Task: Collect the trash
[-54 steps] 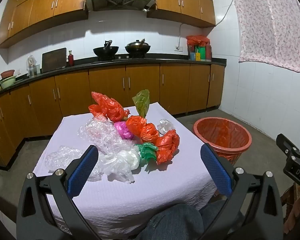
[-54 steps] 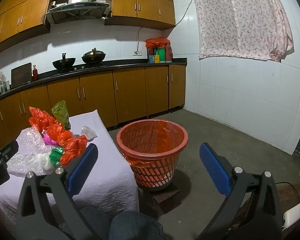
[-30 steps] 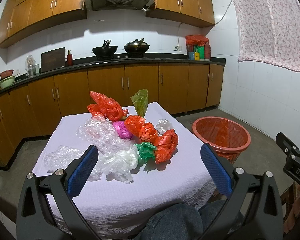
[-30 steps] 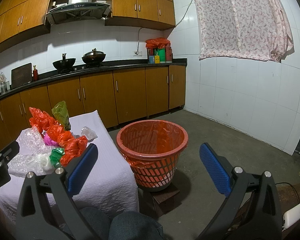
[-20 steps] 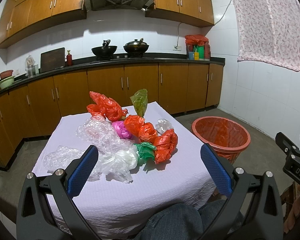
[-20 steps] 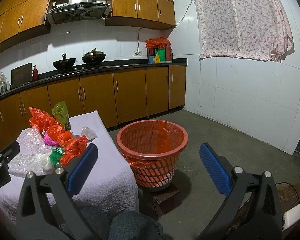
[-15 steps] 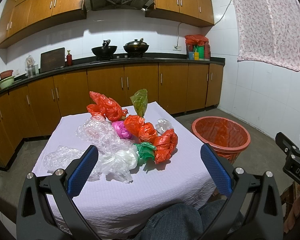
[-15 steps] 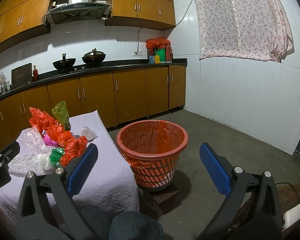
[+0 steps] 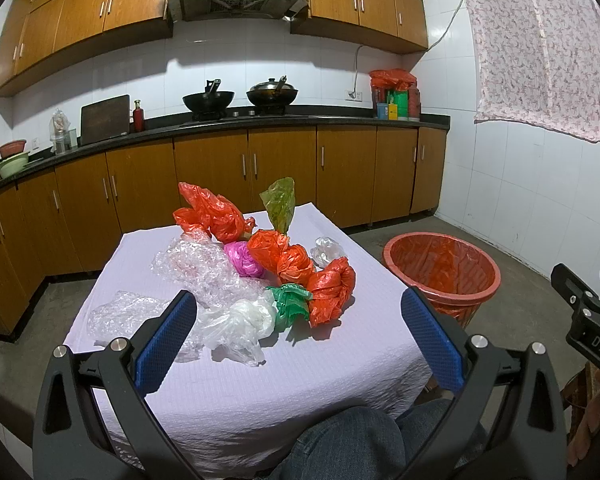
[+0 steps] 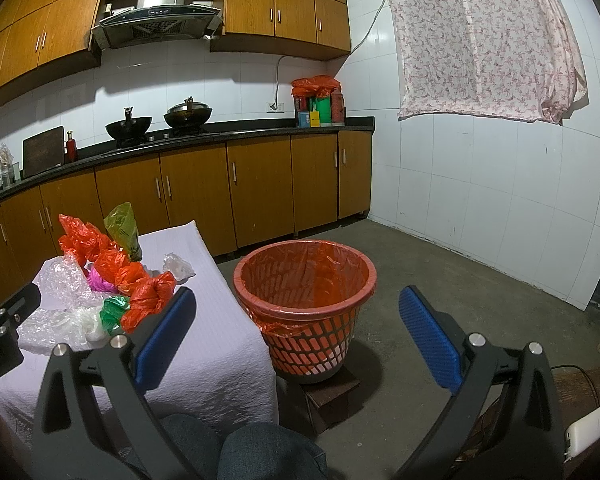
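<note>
Left gripper (image 9: 300,344) and right gripper (image 10: 296,340): jaws spread wide, both empty, held above the near edge of the tabletop (image 9: 260,384). Crumpled plastic bags (image 9: 260,272), orange, pink, green, white and clear, lie clustered mid-tabletop toward the far edge. The orange-lined trash basket (image 10: 306,312) stands on a dark block on the floor just beside the table's right edge.

Sharp and evenly lit from overhead; soft shadows under trash, fisheye bending at edges, dark vignetted corners.
</note>
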{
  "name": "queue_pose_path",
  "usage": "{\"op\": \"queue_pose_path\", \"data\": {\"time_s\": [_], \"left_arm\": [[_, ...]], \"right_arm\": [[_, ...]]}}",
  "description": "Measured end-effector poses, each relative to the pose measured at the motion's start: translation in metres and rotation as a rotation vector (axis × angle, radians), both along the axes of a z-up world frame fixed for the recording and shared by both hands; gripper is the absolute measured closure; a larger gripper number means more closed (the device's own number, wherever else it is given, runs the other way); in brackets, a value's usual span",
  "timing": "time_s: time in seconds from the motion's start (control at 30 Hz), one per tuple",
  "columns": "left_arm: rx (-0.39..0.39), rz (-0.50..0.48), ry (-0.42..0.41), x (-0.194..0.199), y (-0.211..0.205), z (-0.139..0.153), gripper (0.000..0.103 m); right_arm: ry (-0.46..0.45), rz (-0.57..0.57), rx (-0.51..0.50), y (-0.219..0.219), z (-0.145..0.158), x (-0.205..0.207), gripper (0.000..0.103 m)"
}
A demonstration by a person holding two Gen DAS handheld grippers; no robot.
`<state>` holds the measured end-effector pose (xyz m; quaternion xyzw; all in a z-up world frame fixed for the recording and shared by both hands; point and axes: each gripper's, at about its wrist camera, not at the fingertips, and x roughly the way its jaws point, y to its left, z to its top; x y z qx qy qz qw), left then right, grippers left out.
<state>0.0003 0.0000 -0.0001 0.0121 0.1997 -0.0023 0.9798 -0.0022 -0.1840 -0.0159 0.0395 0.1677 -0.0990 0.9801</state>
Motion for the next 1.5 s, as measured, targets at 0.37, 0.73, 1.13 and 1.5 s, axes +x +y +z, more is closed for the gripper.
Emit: {"op": "queue_pose_path", "data": {"time_s": [0.37,0.73,1.13,1.5], "left_arm": [[0.0,0.0,0.001,0.0,0.0,0.0,0.002],[0.0,0.0,0.001,-0.0001,0.0,0.0,0.002],[-0.002,0.001,0.003,-0.0001,0.0,0.0,0.002],[-0.001,0.009,0.009,0.0032,0.001,-0.0029,0.002]], "right_arm": [[0.0,0.0,0.0,0.0,-0.0008,0.0001,0.004],[-0.001,0.0,0.001,-0.0006,-0.001,-0.0002,0.004],[0.0,0.0,0.001,-0.0002,-0.002,-0.0004,0.004],[0.004,0.002,0.003,0.0002,-0.0033,0.0008,0.004]]}}
